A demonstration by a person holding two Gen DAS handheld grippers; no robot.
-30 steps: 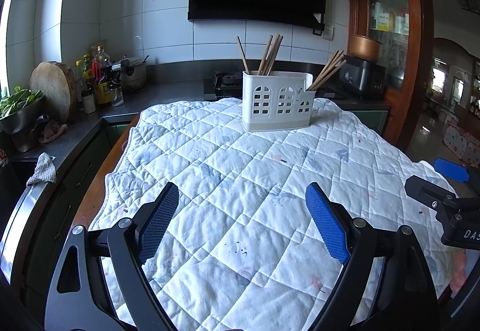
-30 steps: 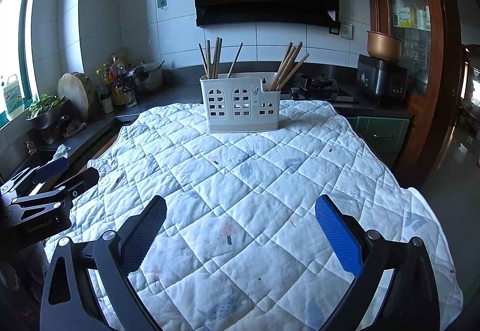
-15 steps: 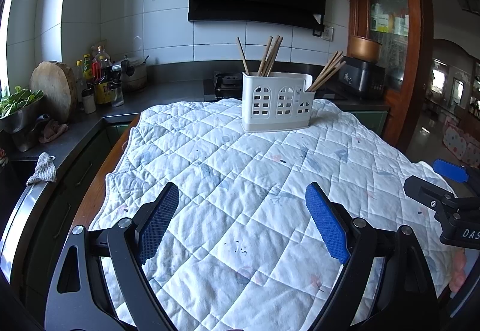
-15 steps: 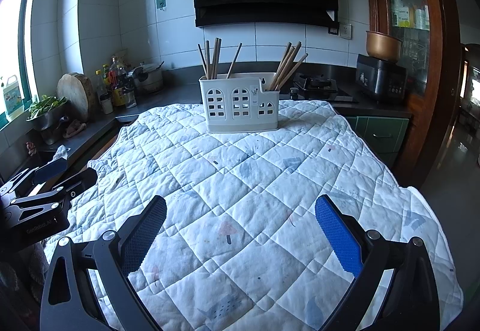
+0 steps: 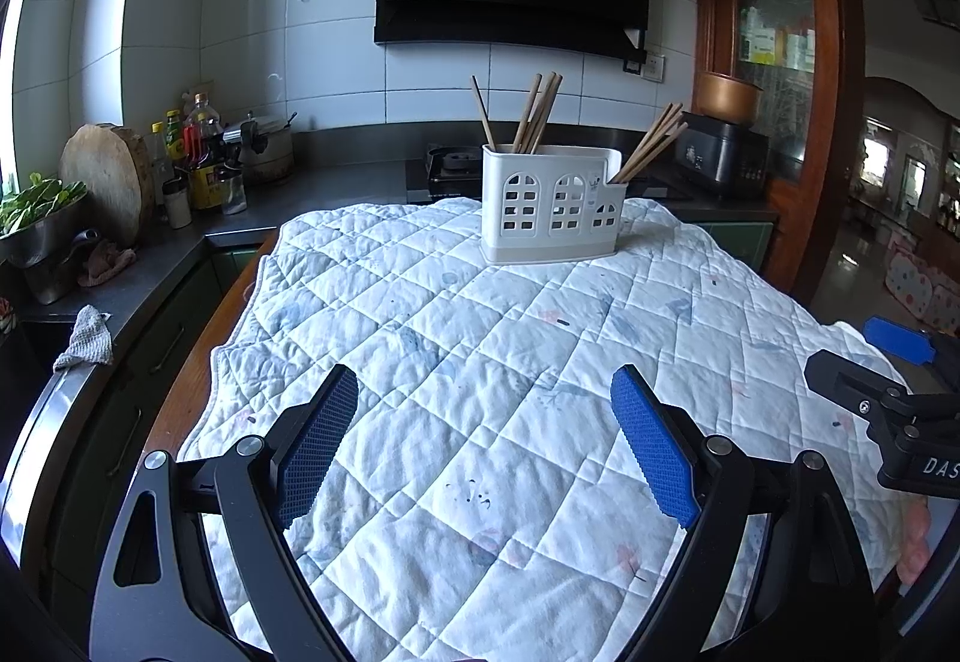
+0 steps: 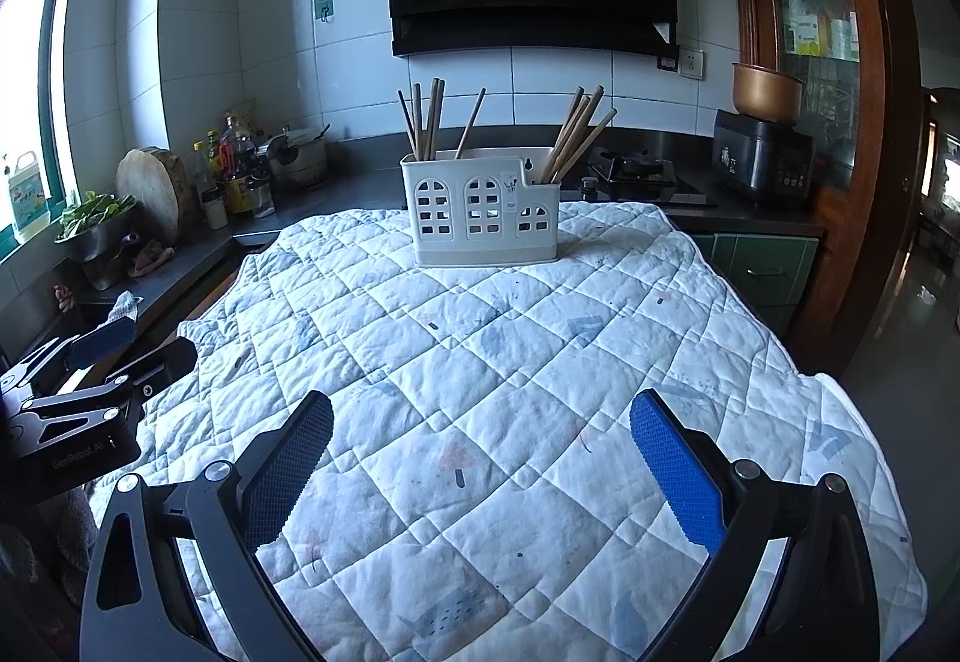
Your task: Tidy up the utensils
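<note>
my left claw [image 5: 483,446] hangs wide apart over the quilt [image 5: 516,362], nothing btwn the pads. right claw [image 6: 480,476] same deal, jaws apart, empty, low over the near part of the quilt. compared w/ a sec ago and half a sec ago: nothing's changed. both claws sit in the same spot, same tilt down toward the cloth, and the holder hasn't shifted.

the holder [image 6: 483,218] stands upright at the far end of the quilt, well apart from both claws. chopsticks are already in it: one bunch [image 6: 423,122] in the left part, another bunch [image 6: 576,134] leaning out of the lower right part. can't see any loose utensils on the cloth from either view.

so what does the stillness mean? i'd say either the sorting's done and i'm parked, or i'm paused before a first reach. if there's more to do, it's prob regrouping sticks btwn compartments, which means a long reach fwd to the holder first.
</note>
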